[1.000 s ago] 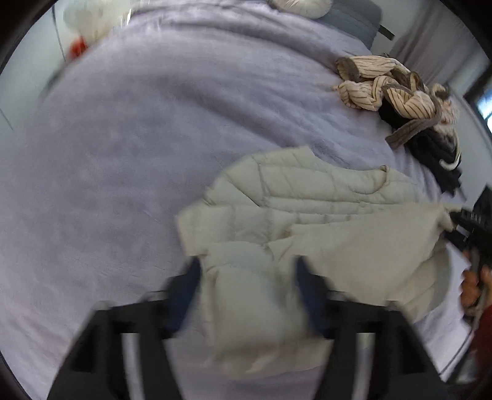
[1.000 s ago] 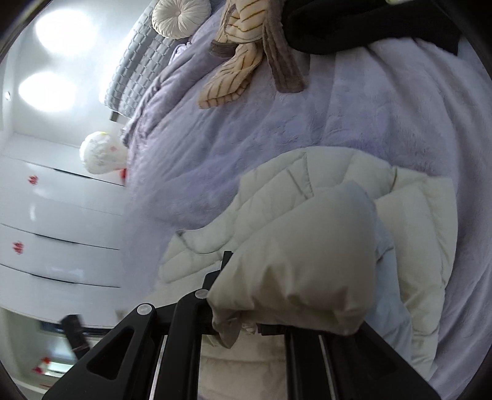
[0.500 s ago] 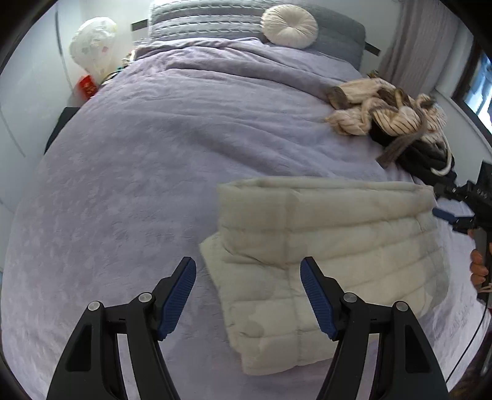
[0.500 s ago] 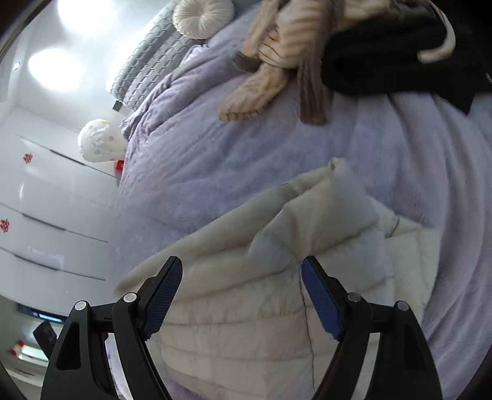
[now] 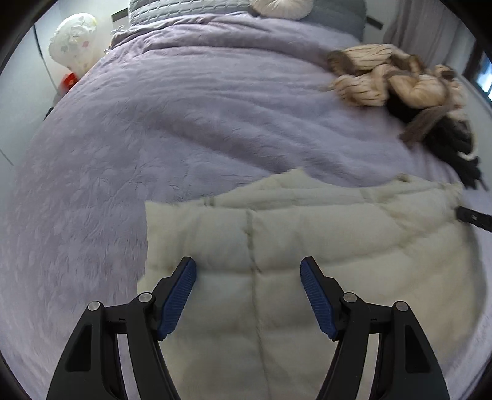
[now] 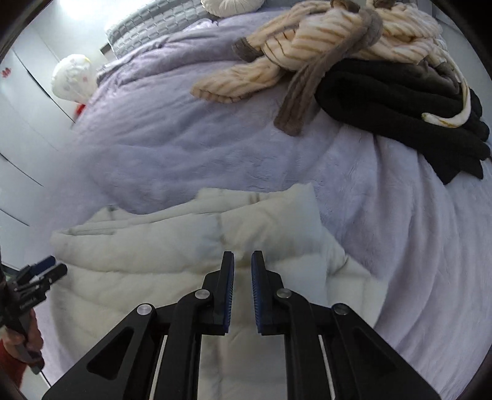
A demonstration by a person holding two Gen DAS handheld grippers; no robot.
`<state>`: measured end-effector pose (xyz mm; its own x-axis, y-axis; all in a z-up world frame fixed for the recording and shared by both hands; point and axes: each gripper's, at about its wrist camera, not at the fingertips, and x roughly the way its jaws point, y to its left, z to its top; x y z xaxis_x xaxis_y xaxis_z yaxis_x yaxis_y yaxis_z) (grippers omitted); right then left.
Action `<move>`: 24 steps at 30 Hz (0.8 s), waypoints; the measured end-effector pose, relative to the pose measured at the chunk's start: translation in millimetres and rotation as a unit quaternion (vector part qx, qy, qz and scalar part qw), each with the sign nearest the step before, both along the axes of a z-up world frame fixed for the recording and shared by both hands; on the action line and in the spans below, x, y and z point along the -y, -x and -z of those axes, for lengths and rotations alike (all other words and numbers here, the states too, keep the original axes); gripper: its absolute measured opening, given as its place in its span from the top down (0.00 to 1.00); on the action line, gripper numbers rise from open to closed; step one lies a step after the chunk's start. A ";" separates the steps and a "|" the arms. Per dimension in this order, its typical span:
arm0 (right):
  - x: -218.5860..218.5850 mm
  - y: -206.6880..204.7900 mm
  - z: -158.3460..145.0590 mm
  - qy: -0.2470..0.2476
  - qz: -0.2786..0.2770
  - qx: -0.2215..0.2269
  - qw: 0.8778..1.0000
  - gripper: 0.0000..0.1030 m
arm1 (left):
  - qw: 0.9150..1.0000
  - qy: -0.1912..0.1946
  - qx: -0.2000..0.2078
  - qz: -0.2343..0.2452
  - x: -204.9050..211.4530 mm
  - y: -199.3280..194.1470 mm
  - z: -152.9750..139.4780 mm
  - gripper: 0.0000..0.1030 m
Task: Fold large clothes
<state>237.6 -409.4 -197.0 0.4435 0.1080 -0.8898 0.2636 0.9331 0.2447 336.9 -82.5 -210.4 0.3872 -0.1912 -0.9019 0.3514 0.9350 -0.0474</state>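
Observation:
A cream quilted puffer jacket (image 5: 307,240) lies folded on the lilac bedspread (image 5: 184,107). My left gripper (image 5: 248,270) is open and hovers just over the jacket's near left part, with nothing between its blue pads. In the right wrist view the same jacket (image 6: 172,255) lies below my right gripper (image 6: 242,261), whose jaws stand nearly closed with a narrow empty gap, over the jacket's right side. The left gripper also shows at the left edge of the right wrist view (image 6: 43,270).
A heap of striped beige and black clothes (image 5: 409,101) lies at the bed's far right, also in the right wrist view (image 6: 353,55). A round white cushion (image 5: 279,6) and grey headboard sit at the far end. White wardrobe doors (image 6: 21,129) stand left.
The right gripper let go of the jacket fold it held a second ago, then closed its jaws to a narrow gap. The jacket now lies folded flat. Both grippers moved closer over it.

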 end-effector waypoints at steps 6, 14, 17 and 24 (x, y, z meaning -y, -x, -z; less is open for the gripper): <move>16.1 -20.5 33.3 -0.001 0.023 -0.012 1.000 0.88 | 0.999 0.005 -0.002 -0.040 -3.0 -31.6 29.7 0.30; 26.2 -26.1 53.8 -0.035 0.052 -0.014 0.998 0.91 | 0.999 0.004 -0.002 -0.050 -5.5 -38.0 44.0 0.25; 27.5 -25.6 47.7 -0.037 0.055 -0.013 0.998 0.91 | 0.998 -0.002 0.002 -0.058 -13.7 -38.3 33.3 0.25; 46.2 -15.7 25.1 -0.078 0.110 -0.005 0.991 0.91 | 0.996 -0.007 0.013 -0.084 -48.2 -28.4 4.0 0.25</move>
